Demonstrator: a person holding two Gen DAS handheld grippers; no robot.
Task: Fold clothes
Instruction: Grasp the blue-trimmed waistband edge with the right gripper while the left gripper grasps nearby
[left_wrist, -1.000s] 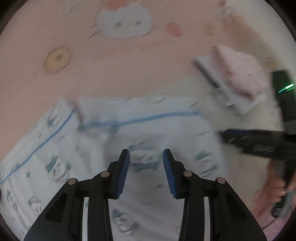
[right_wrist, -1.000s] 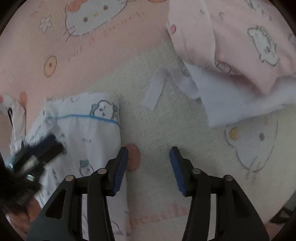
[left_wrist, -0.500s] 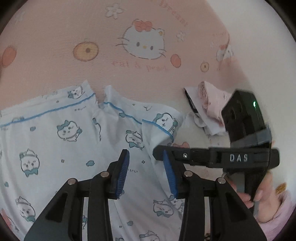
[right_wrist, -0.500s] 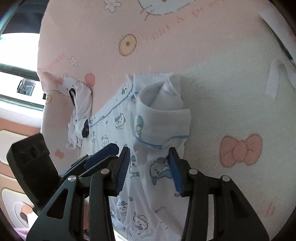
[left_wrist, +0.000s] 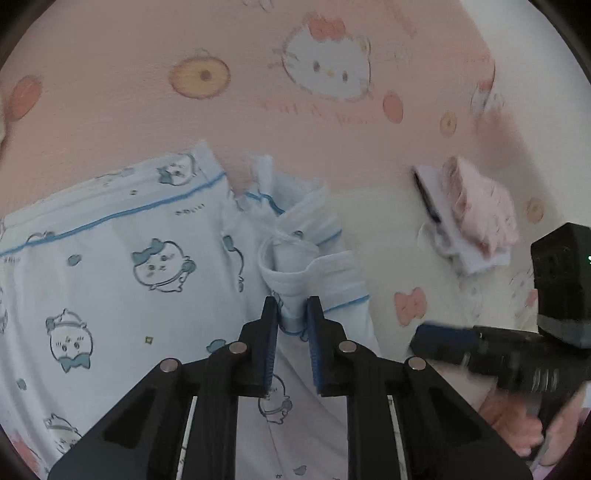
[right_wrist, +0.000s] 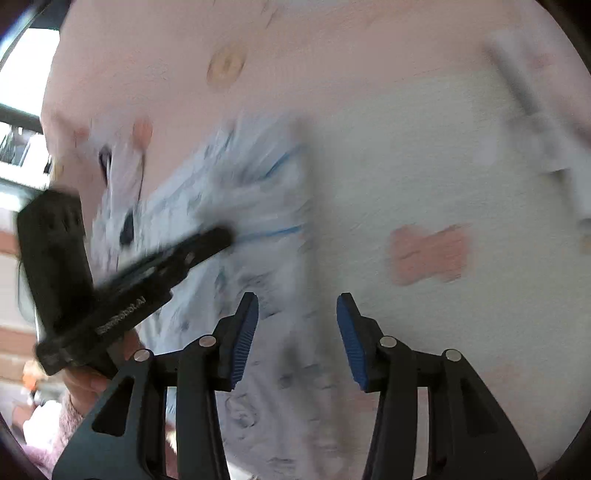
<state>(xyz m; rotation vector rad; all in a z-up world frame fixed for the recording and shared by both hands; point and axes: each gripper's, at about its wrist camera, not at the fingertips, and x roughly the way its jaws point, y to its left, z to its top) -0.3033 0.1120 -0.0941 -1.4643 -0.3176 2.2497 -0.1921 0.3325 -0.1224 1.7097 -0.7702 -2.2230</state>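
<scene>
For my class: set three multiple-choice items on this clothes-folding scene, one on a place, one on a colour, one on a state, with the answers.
1. Where does the folded pink-and-white pile lie relative to the white printed garment?
A. On top of it
B. Apart, to its right
C. Under it

2. What colour is the piping on the garment?
A. Red
B. Green
C. Blue

3. How is the left gripper?
A. Shut on a bunched fold of the garment
B. Wide open above the bedsheet
C. Holding the pile

Answers: 1 B, bare sheet separates them; 2 C, blue lines cross the fabric; 3 A, cloth sits pinched between its pads, while the right gripper is open.
</scene>
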